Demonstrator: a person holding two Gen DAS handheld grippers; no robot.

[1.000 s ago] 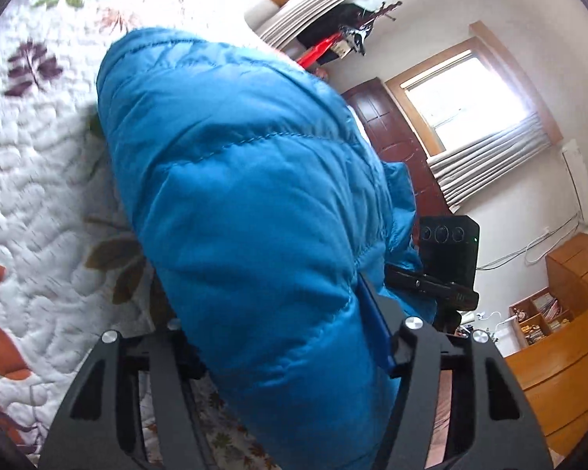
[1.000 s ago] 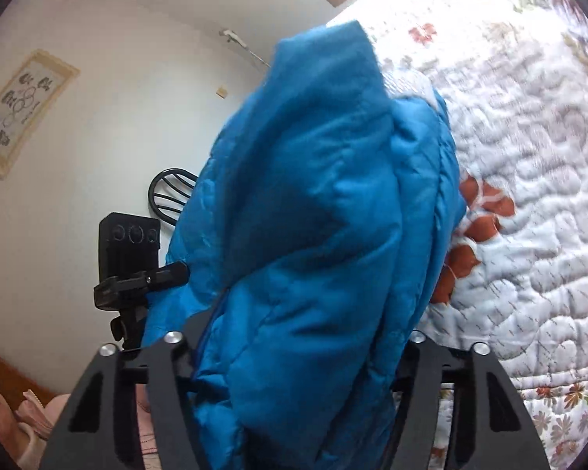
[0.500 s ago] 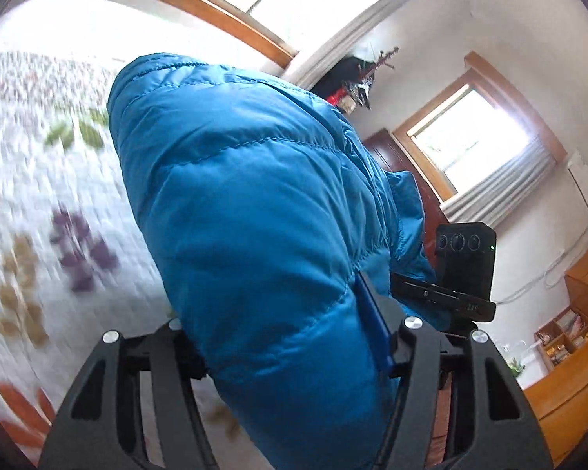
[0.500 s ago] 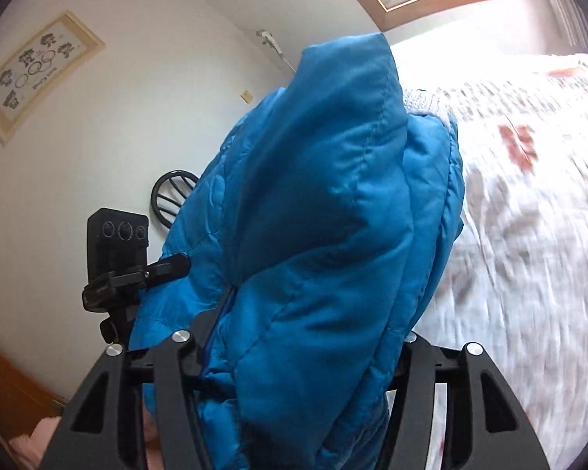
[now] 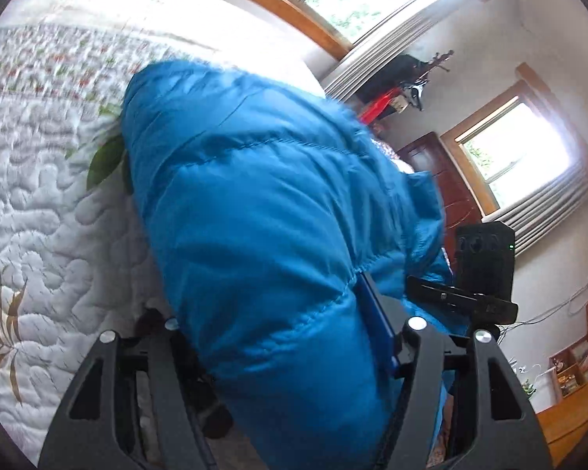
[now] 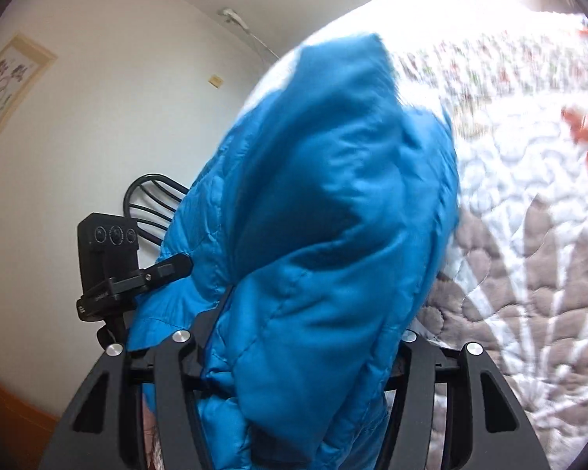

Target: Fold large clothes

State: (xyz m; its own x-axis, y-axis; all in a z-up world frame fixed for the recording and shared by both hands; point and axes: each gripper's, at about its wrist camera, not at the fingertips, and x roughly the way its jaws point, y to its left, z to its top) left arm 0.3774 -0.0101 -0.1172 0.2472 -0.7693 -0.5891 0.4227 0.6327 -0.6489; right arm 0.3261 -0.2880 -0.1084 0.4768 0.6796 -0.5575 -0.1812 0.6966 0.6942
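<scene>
Jacket (image 5: pixel 262 235), one blue puffer with no legible label, is hanging over the quilt (image 5: pixel 39 203), both the left claw (image 5: pixel 290 352) and right claw (image 6: pixel 294 356) grasping it, the left's jaws having just been widening.

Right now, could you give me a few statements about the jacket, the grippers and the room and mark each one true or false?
1. The blue puffer jacket fills the left gripper. True.
2. The right gripper is empty. False: a bunched part of the same jacket sits between its fingers.
3. The jacket lies flat on the floor. False: it is held up above a quilted bedspread.
4. The bedspread is plain white. False: it carries leaf and flower prints.
5. A framed picture hangs on the wall in the right wrist view. True.
</scene>
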